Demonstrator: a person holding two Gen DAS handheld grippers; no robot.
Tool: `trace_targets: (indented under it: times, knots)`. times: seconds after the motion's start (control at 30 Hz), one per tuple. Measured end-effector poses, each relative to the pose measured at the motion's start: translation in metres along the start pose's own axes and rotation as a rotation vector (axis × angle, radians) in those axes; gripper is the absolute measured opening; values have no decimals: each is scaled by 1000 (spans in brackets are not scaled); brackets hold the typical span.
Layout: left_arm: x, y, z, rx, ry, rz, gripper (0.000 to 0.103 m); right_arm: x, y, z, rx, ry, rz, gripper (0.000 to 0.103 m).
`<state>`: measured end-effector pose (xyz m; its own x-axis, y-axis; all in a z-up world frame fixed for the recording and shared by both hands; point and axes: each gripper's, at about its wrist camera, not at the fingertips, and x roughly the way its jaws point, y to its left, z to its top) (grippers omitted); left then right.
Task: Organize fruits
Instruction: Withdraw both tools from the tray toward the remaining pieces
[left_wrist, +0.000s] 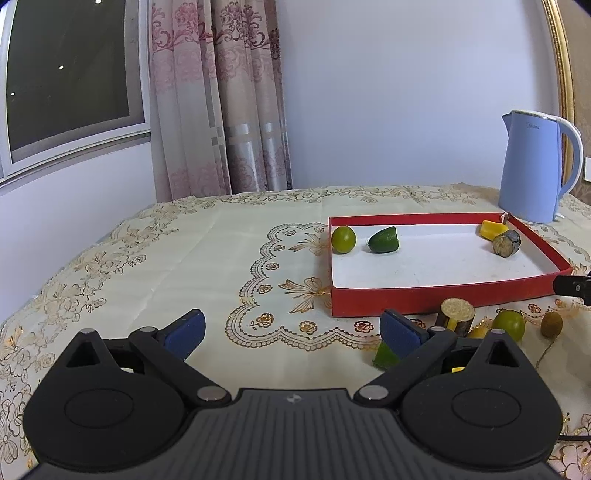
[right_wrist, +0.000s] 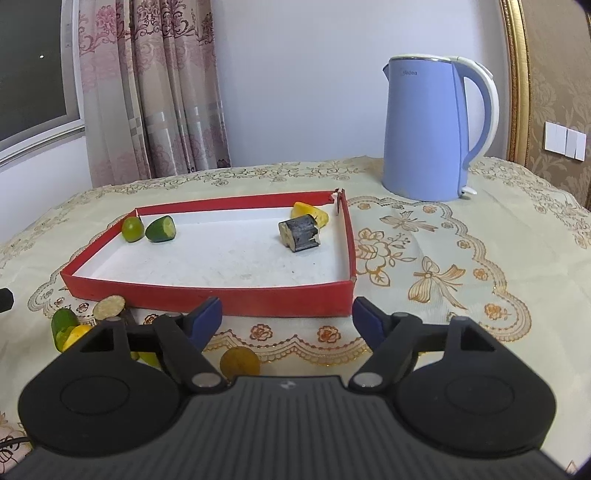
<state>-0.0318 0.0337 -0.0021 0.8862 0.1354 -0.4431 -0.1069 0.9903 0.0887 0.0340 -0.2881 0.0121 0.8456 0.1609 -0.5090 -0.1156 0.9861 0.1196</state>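
**A:** What's nearest the right claw (right_wrist: 287, 314)?

**B:** Its jaws stand wide with nothing between them. A round brownish fruit (right_wrist: 240, 362) lies on the desk (right_wrist: 480, 258) just beneath it, close to the left finger. Further left sits a small cluster: a green piece (right_wrist: 62, 320), a yellow piece (right_wrist: 75, 334) and a dark cylinder with a pale cut face (right_wrist: 109, 306), all just outside the tray's near wall.

**A:** And the left claw (left_wrist: 291, 332)?

**B:** Also spread wide and empty, over bare patterned cloth. A green wedge (left_wrist: 384, 356) lies right by its right finger. Beyond that finger are the same cylinder, a green round fruit (left_wrist: 509, 324) and the brownish fruit, all in front of the tray.

**A:** Where's the tray relative to both?

**B:** The red tray (right_wrist: 207, 295) lies straight ahead of the right claw, its near wall just past the fingertips. From the left claw it sits ahead and off to the right.

**A:** What's inside it?

**B:** In the far left corner, a lime (right_wrist: 132, 229) against the wall and a cut green piece (right_wrist: 160, 229) just beside it. Near the far right corner, a dark cut chunk (right_wrist: 300, 233) with a yellow piece (right_wrist: 310, 212) touching behind it.

**A:** Anything further back?

**B:** A blue kettle (right_wrist: 424, 129) stands past the tray's right corner, then a curtain (right_wrist: 155, 92) and the wall.
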Motion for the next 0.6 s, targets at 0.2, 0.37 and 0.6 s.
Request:
trace_targets:
  times: [0.2, 0.37, 0.6]
  knots:
    - [1, 0, -1, 5, 6, -17, 102, 0, 4, -1, -22, 2, 15, 77]
    - [2, 0, -1, 16, -1, -13, 102, -7, 14, -4, -129, -11, 58, 76]
    - [7, -3, -1, 32, 7, -35, 102, -7, 26, -11, -244, 36, 113, 67]
